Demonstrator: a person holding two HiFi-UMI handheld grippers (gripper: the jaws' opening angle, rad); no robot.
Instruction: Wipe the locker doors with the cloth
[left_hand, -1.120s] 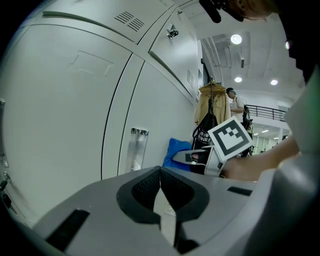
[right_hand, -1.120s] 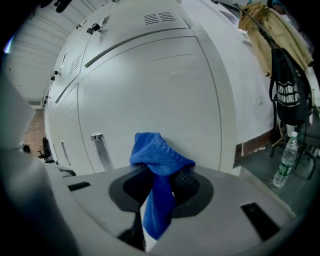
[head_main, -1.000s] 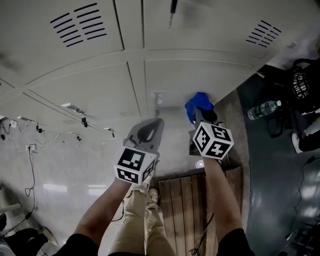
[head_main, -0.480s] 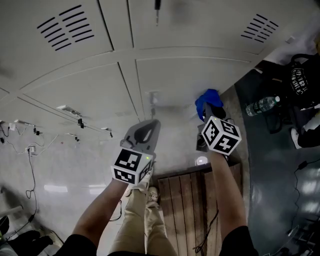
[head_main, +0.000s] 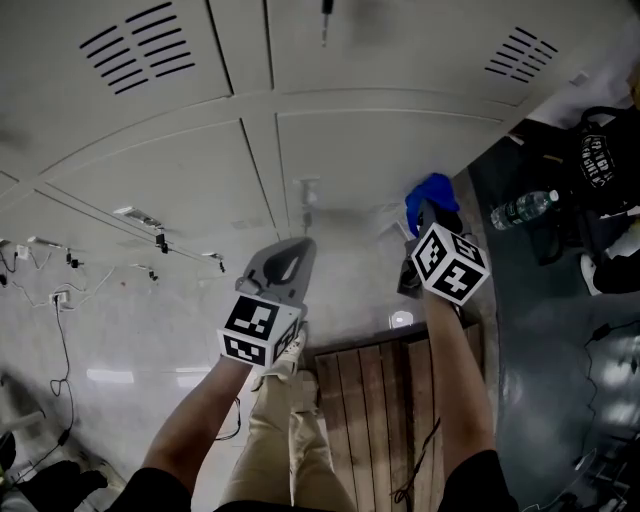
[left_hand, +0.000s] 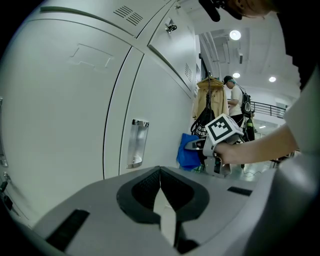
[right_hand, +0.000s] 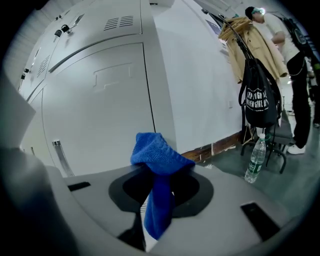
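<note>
The right gripper (right_hand: 159, 176) is pinching the blue cloth (right_hand: 158, 152) between its jaws. A soft bunch is puffing out ahead of the tips and a tail is hanging down through the gap. The cloth looks like light, limp terry that will fold and drag rather than slide cleanly, so the pinch is probably best placed near its middle, as here, leaving a fat pad out front to press flat. In the head view the cloth (head_main: 432, 192) is sitting close to the lower locker door (head_main: 370, 160), towards its right edge and low down — whether it is actually touching the metal I cannot tell.

The left gripper (left_hand: 160, 174) is idling beside it with its jaws pressed together on nothing, pointing at the same door near the recessed handle (left_hand: 137, 143).

The doors are looking smooth, pale and painted, with vent slots (head_main: 140, 45) higher up — easy to wipe. A water bottle (right_hand: 256, 158) is standing on the dark floor to the right, with a black bag (right_hand: 259, 97) hanging above it, well apart from the lockers.
</note>
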